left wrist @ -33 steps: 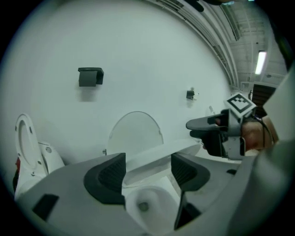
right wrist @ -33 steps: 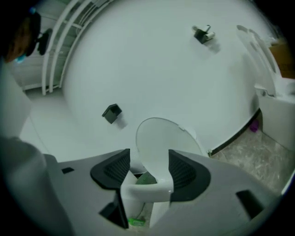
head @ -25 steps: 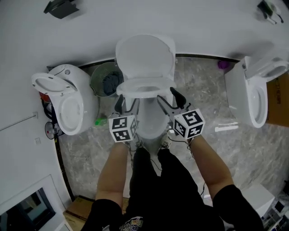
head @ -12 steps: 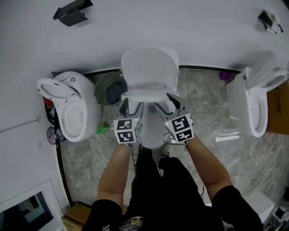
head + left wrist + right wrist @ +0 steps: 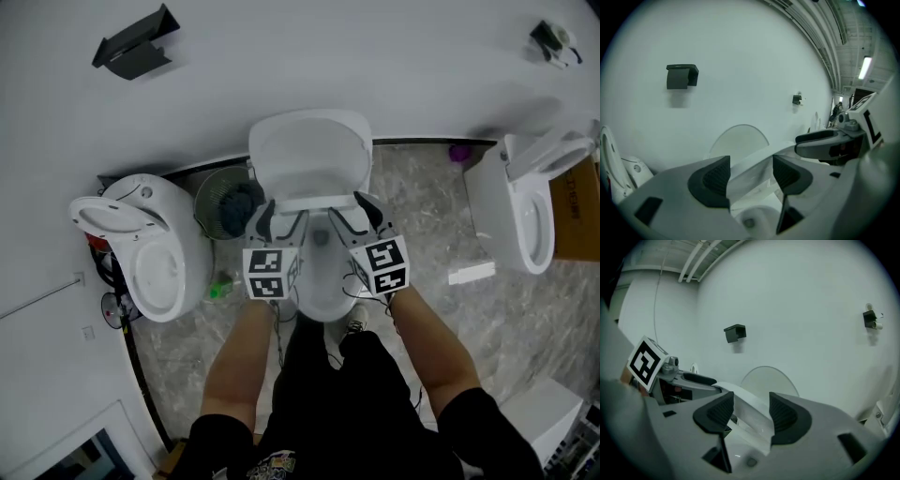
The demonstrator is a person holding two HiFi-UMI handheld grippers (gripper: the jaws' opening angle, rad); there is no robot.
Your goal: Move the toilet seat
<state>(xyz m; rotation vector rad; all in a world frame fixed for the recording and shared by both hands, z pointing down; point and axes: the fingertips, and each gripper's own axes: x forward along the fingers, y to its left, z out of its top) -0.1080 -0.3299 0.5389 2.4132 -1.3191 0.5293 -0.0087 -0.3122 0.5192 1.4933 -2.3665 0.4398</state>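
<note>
Over the middle toilet's bowl [image 5: 323, 281], the toilet seat [image 5: 314, 201] stands partly raised, its front rim clear of the bowl and just short of the upright lid [image 5: 309, 155]. The left gripper [image 5: 751, 174] pinches the rim on one side. The right gripper [image 5: 751, 411], its jaws just closing, clamps the rim on the other. A round bin [image 5: 223, 199] sits just beside the toilet, and a second toilet [image 5: 141, 244] stands beyond the bin.

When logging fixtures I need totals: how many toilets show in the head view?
3: the centre toilet, the left toilet beside it, and the right toilet near the picture's edge. Others may lie outside the view.
</note>
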